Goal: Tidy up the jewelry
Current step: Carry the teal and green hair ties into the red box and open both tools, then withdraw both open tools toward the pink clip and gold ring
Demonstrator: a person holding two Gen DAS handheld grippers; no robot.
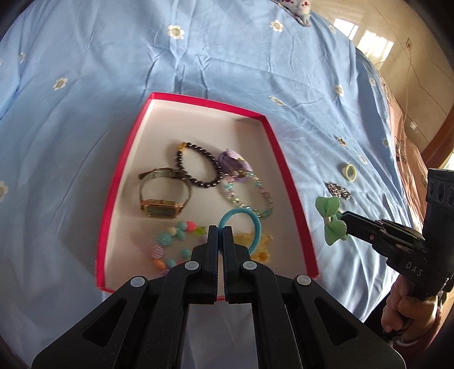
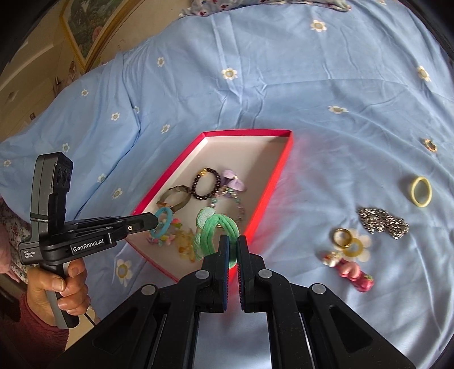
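Note:
A red box (image 1: pixel 286 170) with a white inside lies on the blue bedsheet; it also shows in the right wrist view (image 2: pixel 272 198). In it lie a gold watch (image 1: pixel 161 207), a dark bead bracelet (image 1: pixel 198 167), a pastel bead bracelet (image 1: pixel 249 195) and a purple flower piece (image 1: pixel 234 161). My left gripper (image 1: pixel 220 230) is shut on a blue hair tie (image 1: pixel 241 224) and holds it over the box's near end. My right gripper (image 2: pixel 233 241) is shut on a green bow hair tie (image 2: pixel 215 230), just above the box's right edge.
On the sheet to the right of the box lie a yellow ring band (image 2: pixel 422 191), a silver sparkly clip (image 2: pixel 383 222), gold rings (image 2: pixel 347 241), a pink charm (image 2: pixel 351 272) and a small brooch (image 2: pixel 430 145). A floral pillow (image 2: pixel 255 4) lies at the far edge.

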